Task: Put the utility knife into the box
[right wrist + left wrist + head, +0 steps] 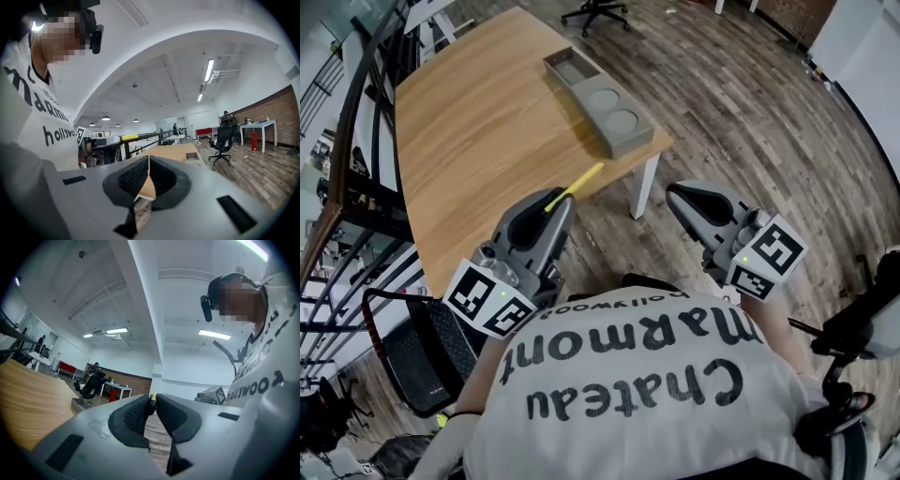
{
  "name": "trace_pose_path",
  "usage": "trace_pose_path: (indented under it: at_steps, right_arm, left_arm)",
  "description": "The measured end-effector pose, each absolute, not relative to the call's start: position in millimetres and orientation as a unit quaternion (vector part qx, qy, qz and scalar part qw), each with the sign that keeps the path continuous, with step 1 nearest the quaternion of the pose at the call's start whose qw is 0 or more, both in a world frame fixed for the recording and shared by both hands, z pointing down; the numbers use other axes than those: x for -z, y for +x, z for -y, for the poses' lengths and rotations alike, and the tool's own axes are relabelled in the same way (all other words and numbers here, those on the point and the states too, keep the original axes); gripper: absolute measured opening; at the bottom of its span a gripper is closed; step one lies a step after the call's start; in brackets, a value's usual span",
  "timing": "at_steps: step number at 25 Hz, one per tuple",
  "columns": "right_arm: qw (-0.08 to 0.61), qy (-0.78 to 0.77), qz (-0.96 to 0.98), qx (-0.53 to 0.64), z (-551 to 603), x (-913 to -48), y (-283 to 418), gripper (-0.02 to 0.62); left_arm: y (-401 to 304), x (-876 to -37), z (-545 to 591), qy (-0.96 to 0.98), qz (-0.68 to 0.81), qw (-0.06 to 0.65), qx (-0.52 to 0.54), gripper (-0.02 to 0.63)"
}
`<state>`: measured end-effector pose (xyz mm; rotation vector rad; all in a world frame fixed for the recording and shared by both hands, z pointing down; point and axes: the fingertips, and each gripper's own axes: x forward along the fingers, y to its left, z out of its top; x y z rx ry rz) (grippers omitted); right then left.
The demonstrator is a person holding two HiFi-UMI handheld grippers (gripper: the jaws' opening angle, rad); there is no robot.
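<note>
At the near edge of the wooden table (469, 131), the left gripper (551, 208) is clamped on the utility knife (577, 186). Its yellow length sticks out past the jaw tips toward 1 o'clock in the head view. In the left gripper view the two dark pads pinch the knife's narrow yellow-and-black end (152, 398) right at their tips. The grey box (600, 101) sits on the far right part of the table, well apart from the knife at about 1 o'clock from it. It has a rectangular compartment at its far end and two round recesses nearer. The right gripper (677, 193) hangs at 3 o'clock from the left one, off the table and over the plank floor (741, 122). Its jaws are pressed together with nothing between them, as the right gripper view (148, 161) shows.
</note>
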<state>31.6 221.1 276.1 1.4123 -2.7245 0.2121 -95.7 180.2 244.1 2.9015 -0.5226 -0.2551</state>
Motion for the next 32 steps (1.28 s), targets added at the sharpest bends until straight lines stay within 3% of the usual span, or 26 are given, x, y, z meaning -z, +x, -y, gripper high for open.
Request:
trace_pose_path:
  at_steps: [15,32]
  right_arm:
    - [0.013,0.459,0.882,-0.107,-212,-287,48,0.011]
    - [0.048,0.506,0.853,-0.119,-131,-281,73,0.011]
  left_arm:
    - [-102,-241,-167,0.967,0.223,0.091,0.083,0.049]
    - [-89,-226,-36,0.958,0.238,0.080,0.138,0.049]
